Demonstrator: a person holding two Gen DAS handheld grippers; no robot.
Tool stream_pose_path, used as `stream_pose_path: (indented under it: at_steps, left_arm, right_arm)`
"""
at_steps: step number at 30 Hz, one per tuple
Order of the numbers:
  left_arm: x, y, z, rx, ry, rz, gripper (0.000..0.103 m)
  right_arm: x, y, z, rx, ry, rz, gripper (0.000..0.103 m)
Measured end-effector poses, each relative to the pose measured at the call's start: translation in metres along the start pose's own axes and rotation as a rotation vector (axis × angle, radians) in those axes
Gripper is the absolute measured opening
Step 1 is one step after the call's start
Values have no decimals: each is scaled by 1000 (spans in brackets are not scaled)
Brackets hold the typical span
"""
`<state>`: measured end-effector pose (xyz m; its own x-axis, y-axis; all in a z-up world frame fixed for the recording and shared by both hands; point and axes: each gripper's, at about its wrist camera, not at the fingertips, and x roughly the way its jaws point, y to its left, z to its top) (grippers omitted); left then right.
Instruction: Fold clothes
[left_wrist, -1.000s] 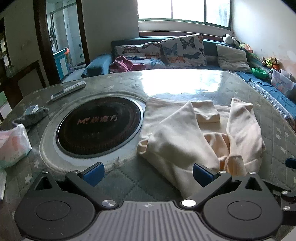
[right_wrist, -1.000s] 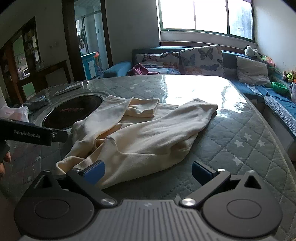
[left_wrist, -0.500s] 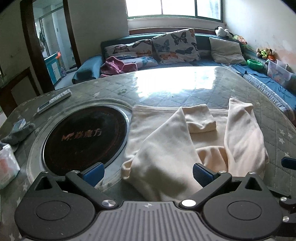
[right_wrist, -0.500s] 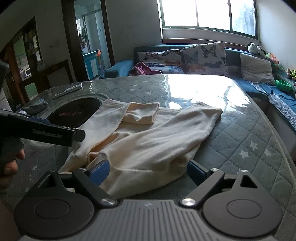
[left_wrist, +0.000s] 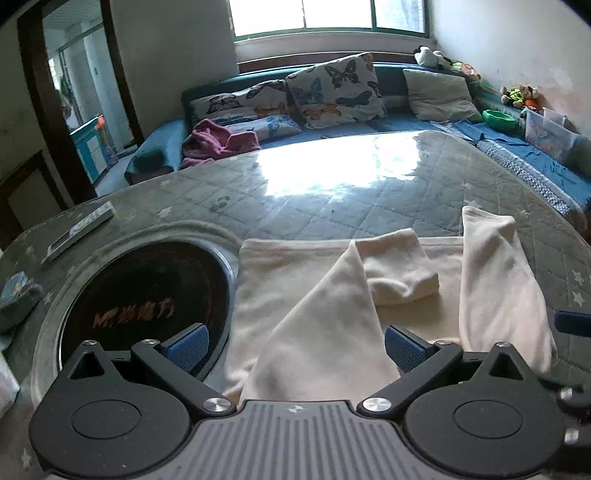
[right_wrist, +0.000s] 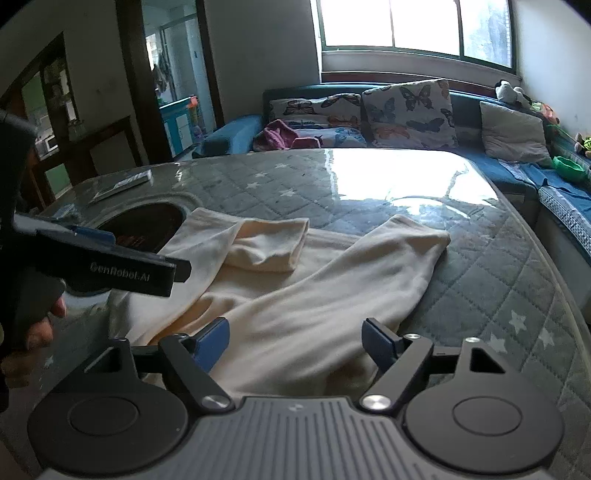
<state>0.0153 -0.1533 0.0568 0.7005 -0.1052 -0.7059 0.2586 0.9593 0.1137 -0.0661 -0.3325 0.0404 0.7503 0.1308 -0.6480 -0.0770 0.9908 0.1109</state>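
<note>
Left gripper (left_wrist: 293, 345) jaws spread wide, nothing between the pads, held low and level. Right gripper (right_wrist: 295, 338) likewise wide apart and gripping nothing, just right of the left.

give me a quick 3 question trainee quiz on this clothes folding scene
1. True or false: the left gripper is shut on the cream garment.
2. The dark round cooktop lies on which side of the garment in the left wrist view? A) left B) right C) beyond it
3. Fill in: the small folded cuff lies ___ the garment's body.

Key
1. False: both it and the right gripper stand open, with cloth between the fingers.
2. A
3. on top of
</note>
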Motion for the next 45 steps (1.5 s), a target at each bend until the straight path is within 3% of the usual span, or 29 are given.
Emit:
stream_pose_path:
  at_steps: [9,14,17,21,23,27,37,45]
  left_arm:
    - [34,-6,23,38,0,-43,101]
    - [53,-7,28,37,29,-100,84]
    - [58,-7,26,34,36,-147,62]
    - [54,-6,24,29,22,-195,21]
    - [48,-5,23,31,6,-193,13]
    - [27,12,22,-34,-39,-198,11]
    - [-53,90,-9,-203,-145,-86,11]
    - [-96,139,-61,-288,-114,35,11]
  right_arm:
    - [33,-22,29,41,16,-28,67]
    - [46,-31,38,55,24,-34,65]
    - [51,-32,39,57,38,-24,63]
    - [54,-28,38,56,55,2,62]
    - [55,-24,36,48,61,11,62]
    - [54,-14,31,29,73,23,62]
    - [36,9,21,-12,61,70,61]
    - [23,29,3,-67,86,97,54]
